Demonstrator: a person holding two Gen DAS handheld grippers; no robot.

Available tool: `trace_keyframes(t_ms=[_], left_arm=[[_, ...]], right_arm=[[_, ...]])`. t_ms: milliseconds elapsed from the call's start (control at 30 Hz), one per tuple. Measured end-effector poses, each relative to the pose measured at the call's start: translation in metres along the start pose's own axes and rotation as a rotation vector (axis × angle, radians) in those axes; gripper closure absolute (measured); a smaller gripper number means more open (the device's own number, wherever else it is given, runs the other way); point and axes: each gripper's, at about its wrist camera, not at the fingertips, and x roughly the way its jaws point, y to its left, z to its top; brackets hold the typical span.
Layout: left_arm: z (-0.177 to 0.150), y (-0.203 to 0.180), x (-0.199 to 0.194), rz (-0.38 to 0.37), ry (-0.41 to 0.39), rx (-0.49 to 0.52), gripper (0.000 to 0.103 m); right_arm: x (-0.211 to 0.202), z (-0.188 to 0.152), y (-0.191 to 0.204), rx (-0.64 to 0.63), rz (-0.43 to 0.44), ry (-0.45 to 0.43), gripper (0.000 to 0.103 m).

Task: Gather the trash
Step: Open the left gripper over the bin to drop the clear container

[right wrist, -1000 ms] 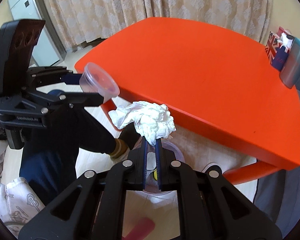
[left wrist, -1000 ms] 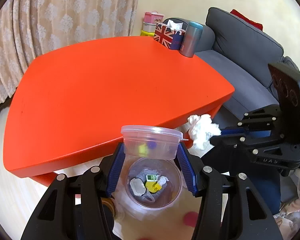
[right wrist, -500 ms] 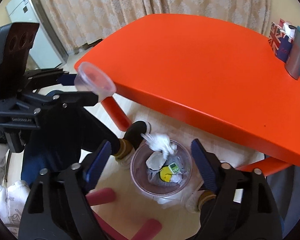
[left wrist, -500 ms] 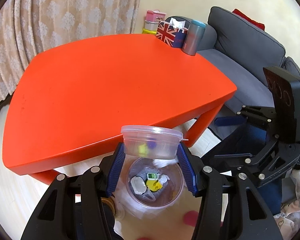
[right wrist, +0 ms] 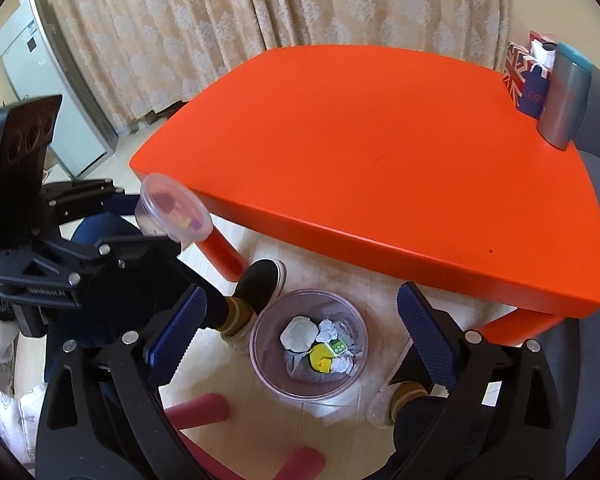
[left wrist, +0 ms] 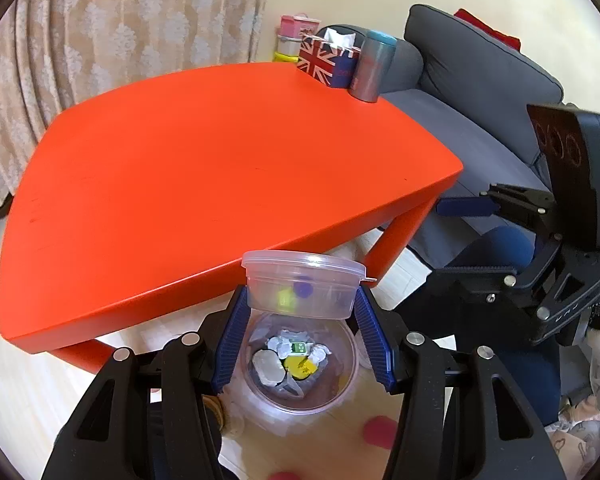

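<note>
My left gripper is shut on a clear plastic cup and holds it above a round pink trash bin on the floor. The bin holds crumpled white tissue, a yellow piece and other scraps. In the right wrist view the cup shows at the left, held on its side, and the bin lies straight below my right gripper. My right gripper is open wide and empty. It also shows at the right of the left wrist view.
An orange table stands beyond the bin, with a Union Jack tissue box and a grey tumbler at its far corner. A grey sofa is at the right. The person's feet flank the bin.
My right gripper opened and dropped the crumpled white tissue into the bin, then drew back a little. My left gripper has kept the cup over the bin.
</note>
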Motion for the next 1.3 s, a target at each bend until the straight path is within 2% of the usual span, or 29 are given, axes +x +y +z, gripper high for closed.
trace_keyframes(t_ms=[633, 667, 700, 767, 867, 1300], left_arm=[[0.001, -0.019, 0.021, -0.046, 0.057, 0.041, 0.050], [0.001, -0.019, 0.022, -0.048, 0.059, 0.041, 0.047], [0.002, -0.019, 0.023, -0.049, 0.058, 0.042, 0.031], [0.003, -0.018, 0.022, -0.054, 0.036, 0.038, 0.013], [0.004, -0.016, 0.026, -0.045, 0.038, 0.022, 0.007], [0.008, -0.008, 0.012, -0.018, 0.001, -0.018, 0.007]], right_arm=[[-0.016, 0.006, -0.018, 0.029, -0.031, -0.044, 0.007], [-0.017, 0.005, -0.019, 0.031, -0.032, -0.045, 0.007], [-0.017, 0.004, -0.021, 0.037, -0.033, -0.046, 0.007], [-0.018, 0.003, -0.022, 0.043, -0.037, -0.047, 0.007], [-0.020, 0.002, -0.025, 0.054, -0.042, -0.049, 0.007], [-0.023, 0.006, -0.019, 0.045, -0.039, -0.057, 0.007]])
